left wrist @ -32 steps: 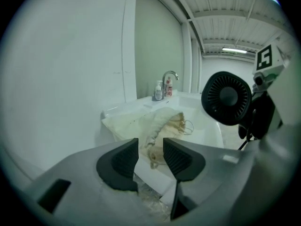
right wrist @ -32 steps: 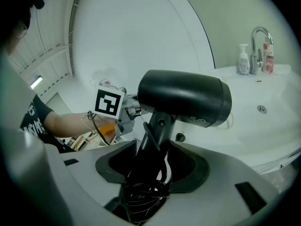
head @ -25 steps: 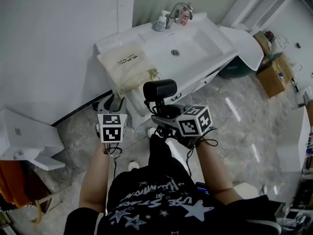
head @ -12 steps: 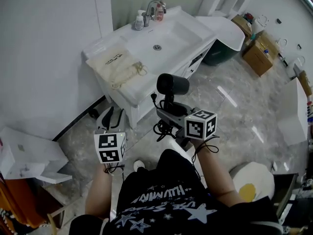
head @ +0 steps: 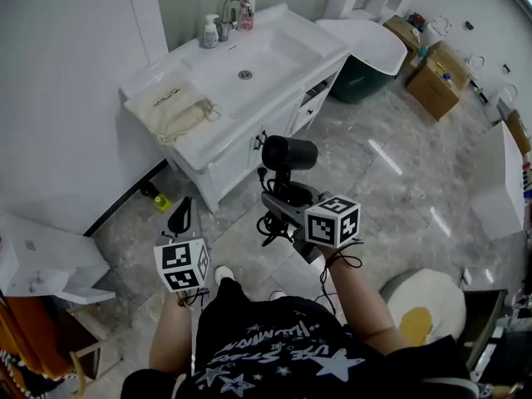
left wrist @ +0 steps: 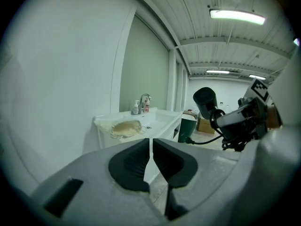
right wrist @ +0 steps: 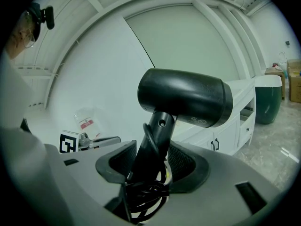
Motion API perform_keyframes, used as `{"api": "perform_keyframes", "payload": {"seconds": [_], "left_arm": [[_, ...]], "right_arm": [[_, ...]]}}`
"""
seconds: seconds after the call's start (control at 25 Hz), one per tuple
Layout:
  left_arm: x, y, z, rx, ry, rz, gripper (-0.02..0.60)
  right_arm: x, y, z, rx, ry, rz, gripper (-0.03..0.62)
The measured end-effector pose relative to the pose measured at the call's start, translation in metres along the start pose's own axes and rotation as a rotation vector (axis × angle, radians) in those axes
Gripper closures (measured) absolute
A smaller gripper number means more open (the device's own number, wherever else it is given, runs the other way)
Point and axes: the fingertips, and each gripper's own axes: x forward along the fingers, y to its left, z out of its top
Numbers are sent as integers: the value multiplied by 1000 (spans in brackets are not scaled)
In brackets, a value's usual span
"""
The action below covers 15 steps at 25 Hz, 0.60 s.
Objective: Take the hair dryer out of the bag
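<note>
A black hair dryer (head: 289,154) stands upright in the air in front of the vanity, my right gripper (head: 283,194) shut on its handle. In the right gripper view the handle (right wrist: 157,135) sits between the ribbed pads with the coiled cord (right wrist: 143,192) bunched below it. The cream drawstring bag (head: 170,106) lies flat on the counter's left end, apart from both grippers. My left gripper (head: 180,214) hangs lower left over the floor. Its jaws have just been closing and now meet with nothing between them (left wrist: 151,161). The dryer (left wrist: 206,100) shows at the right of that view.
The white vanity (head: 287,52) has a basin, a faucet (head: 234,7) and small bottles at the back. A dark green bin (head: 357,86) and cardboard boxes (head: 440,81) stand to its right. A white fixture (head: 41,264) is at the left, a small yellow object (head: 162,202) on the floor.
Both grippers have drawn back from the vanity, the dryer going with the right one. The left gripper's jaws, apart before, have come together empty.
</note>
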Motion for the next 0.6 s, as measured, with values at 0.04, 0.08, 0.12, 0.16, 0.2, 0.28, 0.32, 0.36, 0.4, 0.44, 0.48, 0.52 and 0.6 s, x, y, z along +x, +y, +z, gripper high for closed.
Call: {"api": "perform_keyframes", "payload": {"seconds": [0.04,0.08,0.12,0.16,0.2,0.28,0.32,0.36,0.4,0.44,0.48,0.52,0.6], "left_arm": [[-3,-12,-4,5,7,-6,546],[-6,-24,-7,13,12,-14,550],[-10,-36,-10,22,17,-22,553],[-15,-46,-13,27,20,-28,557],[-20,-56,-16,29,24,-34,558],[-29,-73,-23,29,30,-37,561],[-34,-80,-25,30,34,-36,561],[-39,-87,-28,31,38,-33,561],[-45,-95,-31,31,41,-30,561],[-51,-102,-34,30,42,-26,561],[-57,-109,-38,29,43,-21,561],[-63,-115,-41,28,43,-15,561],[-74,-126,-47,30,43,2,561]], "right_arm": [[-9,-2,-4,-4,3,6,382],[-18,-4,-9,-7,6,10,382],[-26,-5,-14,-10,11,13,382],[-33,-5,-20,-14,17,16,382],[-41,-5,-25,-19,22,20,382],[-56,-4,-36,-32,33,29,382],[-63,-4,-40,-38,36,35,382],[-71,-2,-44,-40,37,44,382],[-79,-1,-48,-40,37,52,382],[-86,0,-52,-41,35,60,382],[-94,1,-56,-43,33,67,382],[-101,2,-59,-48,32,72,382],[-114,4,-67,-57,35,81,382]]}}
